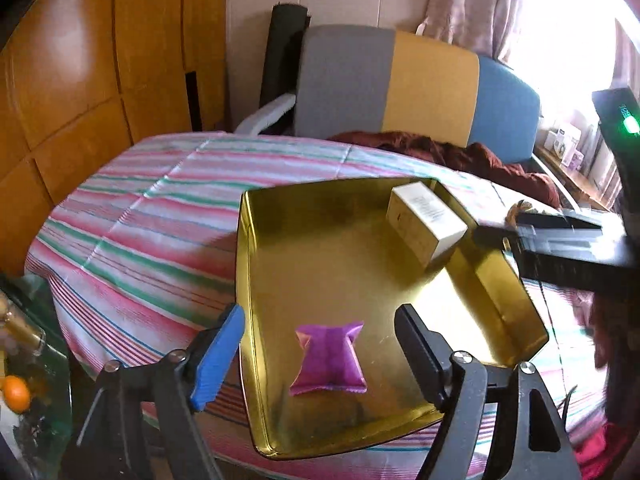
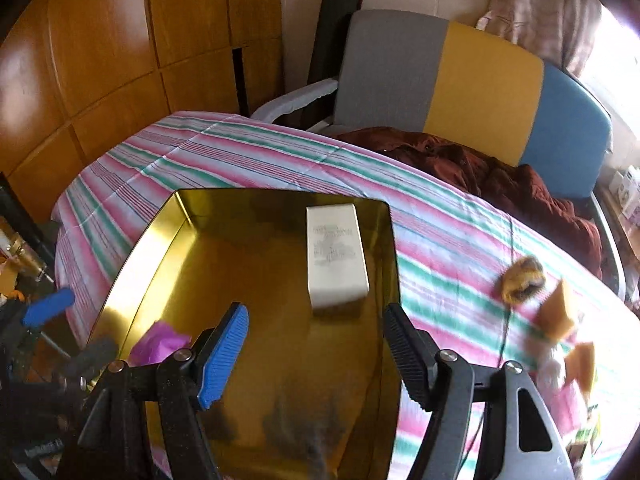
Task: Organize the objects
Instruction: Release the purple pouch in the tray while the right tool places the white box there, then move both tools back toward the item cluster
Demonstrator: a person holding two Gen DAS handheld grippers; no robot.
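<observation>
A shiny gold tin tray lies on the striped tablecloth. In it are a purple sachet near the front and a white box toward the far right corner. My left gripper is open and empty, its fingers on either side of the sachet and above it. My right gripper is open and empty above the tray, just short of the white box. The right gripper also shows at the right of the left wrist view.
Small yellow-brown objects and orange pieces lie on the striped cloth right of the tray. A dark red cloth lies on a grey, yellow and blue chair behind. A glass side table with an orange stands at left.
</observation>
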